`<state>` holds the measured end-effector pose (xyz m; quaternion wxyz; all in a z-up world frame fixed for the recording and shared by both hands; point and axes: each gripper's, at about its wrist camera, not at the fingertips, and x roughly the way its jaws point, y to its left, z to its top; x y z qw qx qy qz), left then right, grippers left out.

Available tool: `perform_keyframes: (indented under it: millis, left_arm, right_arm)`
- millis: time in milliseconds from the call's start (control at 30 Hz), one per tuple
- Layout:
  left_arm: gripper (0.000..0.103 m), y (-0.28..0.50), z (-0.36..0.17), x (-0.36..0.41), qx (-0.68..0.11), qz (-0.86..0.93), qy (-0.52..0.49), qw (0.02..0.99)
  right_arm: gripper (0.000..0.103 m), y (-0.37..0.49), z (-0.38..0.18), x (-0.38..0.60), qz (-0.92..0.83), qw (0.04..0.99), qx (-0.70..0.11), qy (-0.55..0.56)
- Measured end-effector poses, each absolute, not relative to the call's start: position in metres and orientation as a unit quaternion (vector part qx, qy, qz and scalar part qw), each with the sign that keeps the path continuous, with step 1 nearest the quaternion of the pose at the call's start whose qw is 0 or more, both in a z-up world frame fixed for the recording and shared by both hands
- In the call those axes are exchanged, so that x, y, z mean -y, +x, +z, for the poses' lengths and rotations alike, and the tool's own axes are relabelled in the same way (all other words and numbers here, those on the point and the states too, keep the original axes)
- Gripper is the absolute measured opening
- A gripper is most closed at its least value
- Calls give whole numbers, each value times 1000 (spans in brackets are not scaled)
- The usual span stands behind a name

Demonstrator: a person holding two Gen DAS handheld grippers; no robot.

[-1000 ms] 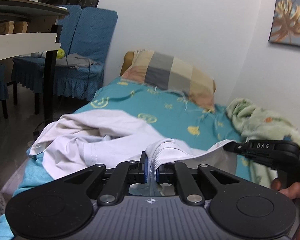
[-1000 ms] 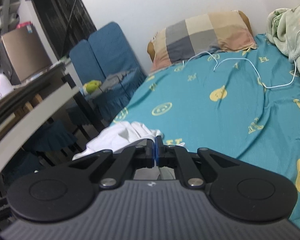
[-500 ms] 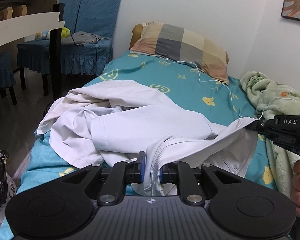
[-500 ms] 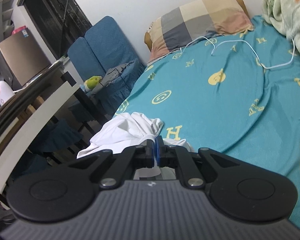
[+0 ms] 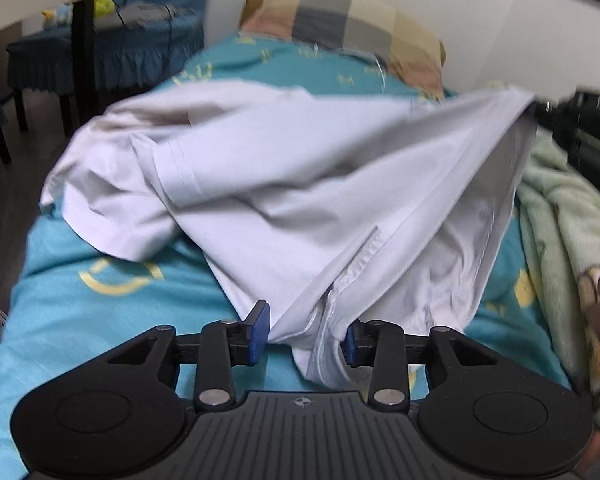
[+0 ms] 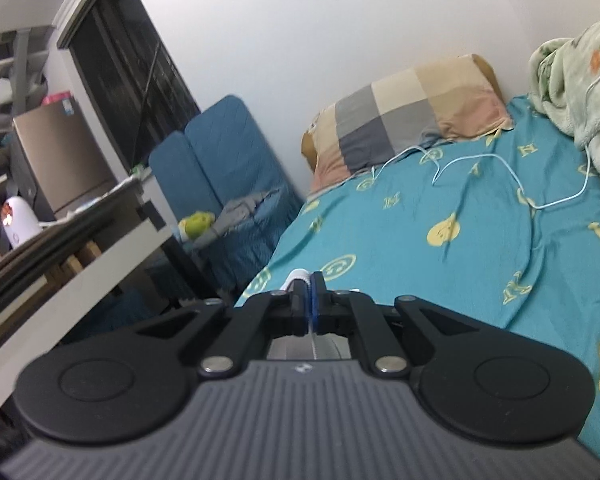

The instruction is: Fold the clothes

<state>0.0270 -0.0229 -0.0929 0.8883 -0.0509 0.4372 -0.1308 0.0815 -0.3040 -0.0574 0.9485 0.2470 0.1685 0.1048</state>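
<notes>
White shirt [image 5: 300, 184] — collar between parted jaws

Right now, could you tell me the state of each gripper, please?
Left gripper: open, the white garment lying loose between its fingers.
Right gripper: shut on the white garment's edge.

Letter H motifs on teal bedsheet [image 6: 440, 208], nothing else legible
</notes>
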Motion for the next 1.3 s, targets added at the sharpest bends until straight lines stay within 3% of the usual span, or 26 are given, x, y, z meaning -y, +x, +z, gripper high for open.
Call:
perform_keyframes:
  millis: [200, 333, 567, 767, 933, 1067, 1300]
  left_arm:
    - [41, 27, -107, 53, -471, -151, 18, 869]
    - [39, 33, -112, 52, -478, -146, 6, 866]
    - [34, 35, -110, 45, -471, -138, -25, 871]
    - [31, 36, -109, 42, -467, -136, -40, 873]
    - [31, 33, -108, 43, -467, -137, -45, 872]
    - [31, 37, -110, 40, -468, -138, -51, 871]
    - [31, 39, -112, 38, -470, -139, -59, 869]
  right_arm:
    - [4, 84, -57, 308, 89, 950, -168, 249]
    - [5, 94, -68, 311, 87, 946, -206, 233]
    - [6, 108, -114, 310, 55, 938, -288, 183]
    - [6, 114, -167, 284, 69, 934, -343, 75]
    - [7, 103, -179, 271, 71, 950, -303, 23]
    - [23, 101, -181, 275, 89, 950, -298, 36]
    - [24, 102, -180, 273, 92, 950, -295, 33]
